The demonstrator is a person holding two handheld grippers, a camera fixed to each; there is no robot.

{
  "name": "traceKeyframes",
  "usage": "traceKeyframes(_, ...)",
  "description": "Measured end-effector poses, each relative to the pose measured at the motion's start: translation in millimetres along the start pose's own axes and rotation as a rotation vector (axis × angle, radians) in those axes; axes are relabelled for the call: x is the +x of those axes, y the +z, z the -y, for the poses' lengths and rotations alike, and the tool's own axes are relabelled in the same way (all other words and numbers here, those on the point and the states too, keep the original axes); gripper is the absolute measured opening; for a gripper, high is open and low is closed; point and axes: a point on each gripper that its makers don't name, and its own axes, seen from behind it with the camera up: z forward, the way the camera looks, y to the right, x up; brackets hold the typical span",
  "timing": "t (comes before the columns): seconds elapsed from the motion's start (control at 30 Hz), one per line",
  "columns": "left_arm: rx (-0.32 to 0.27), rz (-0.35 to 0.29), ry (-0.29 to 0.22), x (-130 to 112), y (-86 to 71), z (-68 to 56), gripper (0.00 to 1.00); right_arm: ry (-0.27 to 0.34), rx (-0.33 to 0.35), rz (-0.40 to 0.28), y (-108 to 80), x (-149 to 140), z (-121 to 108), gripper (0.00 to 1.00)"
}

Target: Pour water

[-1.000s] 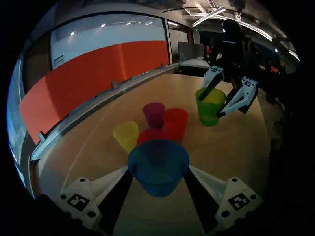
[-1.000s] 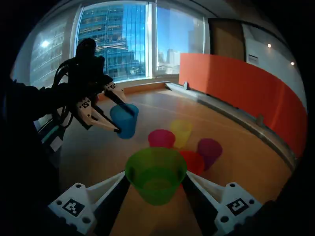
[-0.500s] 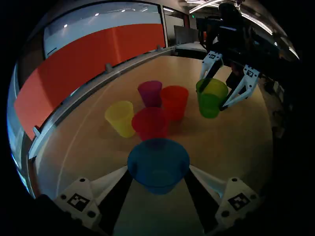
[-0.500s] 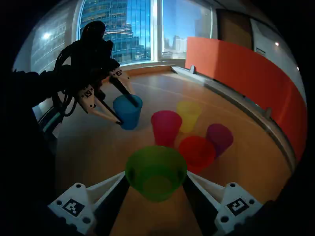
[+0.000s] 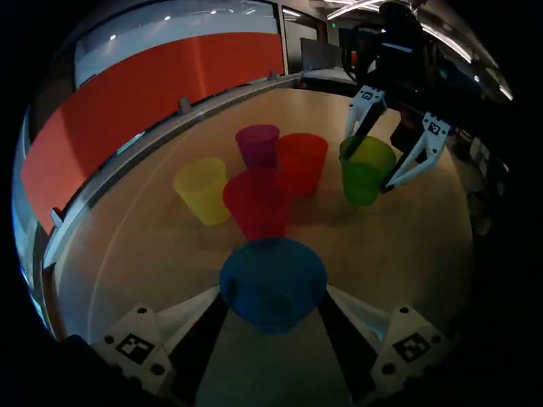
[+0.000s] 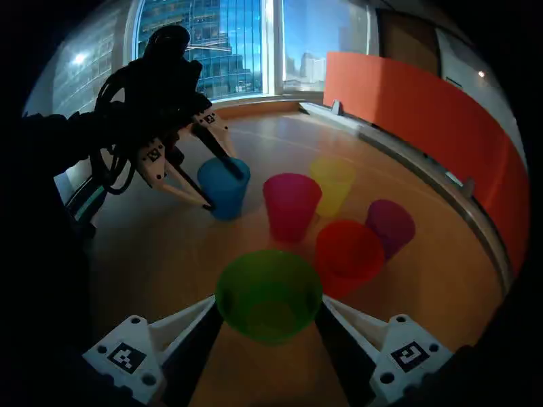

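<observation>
— What has changed over the last second?

— Both held cups have drawn in toward the cluster on the tabletop (image 5: 407, 251). In the right gripper view, the blue cup (image 6: 224, 186) now sits closer to the pink cup (image 6: 292, 205) than it did.

— How are the jaws?

— The left gripper (image 5: 273, 292) has its jaws clamped on the blue cup, one finger on each side of its wall. The right gripper (image 6: 269, 302) grips the green cup (image 6: 269, 295) the same way. Both cups are upright, mouths up.

— Are they standing on the wood?

— I cannot tell. Each is low over the tabletop, but the bases are not clear.

— And the loose cups?

— There are four, all upright. In the left gripper view, the pink one is just ahead of the blue cup. The yellow cup (image 5: 201, 190) is to its left, the purple cup (image 5: 258, 144) behind it, and the red cup (image 5: 301, 161) is beside the purple. The green cup is near the red cup, on its right.

— Any water?

— The cups are too dim to say.
</observation>
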Motion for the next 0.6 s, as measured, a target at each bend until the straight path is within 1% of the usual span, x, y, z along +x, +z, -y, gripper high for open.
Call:
traceKeyframes(0.2,0.0,-0.001,-0.002,-5.3,1.7,-0.8,0.86,0.003,-0.006,0.008,4.4,-2.9,-1.2,0.89)
traceKeyframes(0.6,0.01,0.017,-0.006,-18.8,0.2,-0.6,0.86,0.011,-0.012,0.019,11.2,-11.1,-2.0,0.89)
